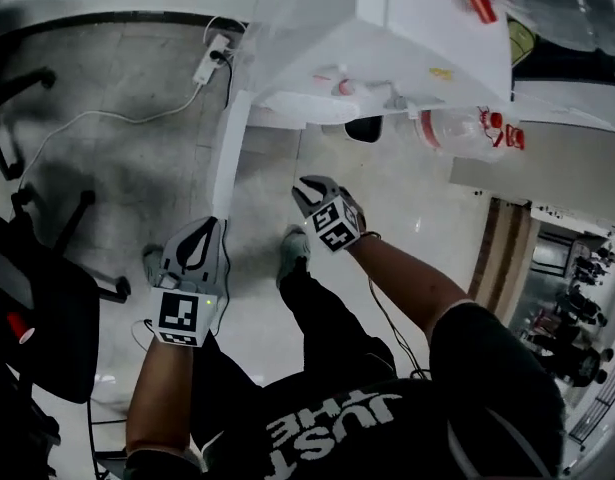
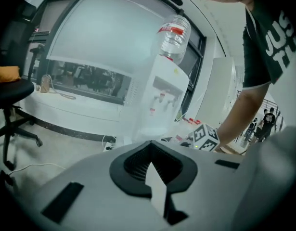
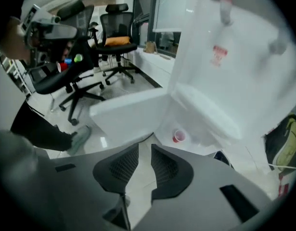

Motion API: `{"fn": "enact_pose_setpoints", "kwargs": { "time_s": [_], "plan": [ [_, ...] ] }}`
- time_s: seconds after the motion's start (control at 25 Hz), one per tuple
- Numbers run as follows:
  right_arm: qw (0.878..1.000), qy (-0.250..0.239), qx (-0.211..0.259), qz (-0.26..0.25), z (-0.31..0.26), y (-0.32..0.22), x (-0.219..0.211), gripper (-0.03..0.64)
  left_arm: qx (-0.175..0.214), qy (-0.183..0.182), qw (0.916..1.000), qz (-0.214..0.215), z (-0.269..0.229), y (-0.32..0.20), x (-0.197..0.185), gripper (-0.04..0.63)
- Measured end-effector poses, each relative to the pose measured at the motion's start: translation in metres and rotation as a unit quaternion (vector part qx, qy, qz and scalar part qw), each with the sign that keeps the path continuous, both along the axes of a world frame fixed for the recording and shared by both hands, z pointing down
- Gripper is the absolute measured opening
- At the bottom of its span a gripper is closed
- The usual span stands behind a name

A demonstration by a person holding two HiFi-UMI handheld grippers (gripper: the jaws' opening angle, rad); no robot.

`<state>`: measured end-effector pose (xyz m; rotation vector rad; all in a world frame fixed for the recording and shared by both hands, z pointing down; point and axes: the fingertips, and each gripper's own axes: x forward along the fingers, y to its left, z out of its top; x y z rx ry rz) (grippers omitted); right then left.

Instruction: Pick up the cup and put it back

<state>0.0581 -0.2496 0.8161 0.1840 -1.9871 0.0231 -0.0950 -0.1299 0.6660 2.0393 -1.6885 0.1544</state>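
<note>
Cup: A small red cup (image 3: 178, 136) is standing upright, low down at the foot of a white water dispenser (image 3: 244, 57), beneath its jutting ledge. Nothing is touching it. Whether it is resting on the floor or on the dispenser's base cannot be told.

Right gripper: The right gripper (image 3: 144, 150) is pointing toward the cup from well short of it. Its jaws are standing a narrow gap apart and are gripping nothing; only pale floor is showing between them.

Left gripper: The left gripper (image 2: 150, 146) is hanging lower and to the person's left, well apart from the cup. Its jaw tips are meeting, and it is carrying nothing.

Edges near the cup: A white panel (image 3: 128, 109) is lying just left of the cup, its long edge running in toward the dispenser. The dispenser's ledge is overhanging the cup from above.

Dispenser: An upturned clear bottle (image 2: 174, 35) with a red label is sitting on top.

Open room: Bare glossy floor (image 1: 117, 168) is spreading out to the left and toward the person. A power strip (image 1: 211, 60) with a white cable is lying on it by the wall.

Further out: The person's shoe (image 1: 292, 248) is standing between the two grippers. Black office chairs (image 3: 116, 37) are standing well back.
</note>
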Motion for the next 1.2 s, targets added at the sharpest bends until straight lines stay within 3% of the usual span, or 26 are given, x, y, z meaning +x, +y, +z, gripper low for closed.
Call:
{"fn": "enact_pose_setpoints", "kwargs": {
  "time_s": [0.28,0.44,0.68,0.84,0.96,1.2],
  "plan": [
    [0.994,-0.099,-0.012,0.046,-0.227,0.048,0.017,0.064,0.038,-0.006,0.9993,0.005,-0.179,0.005,0.008,0.008],
    [0.984,-0.163,-0.005,0.069,-0.356,0.061,0.022,0.052,0.053,-0.007,0.9984,0.02,-0.289,0.01,0.023,0.008],
    [0.955,-0.284,0.024,0.076,-0.542,0.059,0.015,0.04,0.11,-0.019,0.993,0.036,-0.436,0.015,0.028,0.008],
    [0.93,-0.36,0.045,0.061,-0.645,0.064,0.014,0.035,0.154,-0.058,0.9857,0.038,-0.513,0.021,0.022,0.008],
    [0.909,-0.411,0.039,0.061,-0.701,0.068,0.018,0.035,0.188,-0.075,0.9786,0.037,-0.566,0.021,0.017,0.008],
    [0.877,-0.475,0.022,0.072,-0.767,0.065,0.026,0.034,0.243,-0.062,0.9675,0.033,-0.642,0.014,0.009,0.008]
  ]
}}
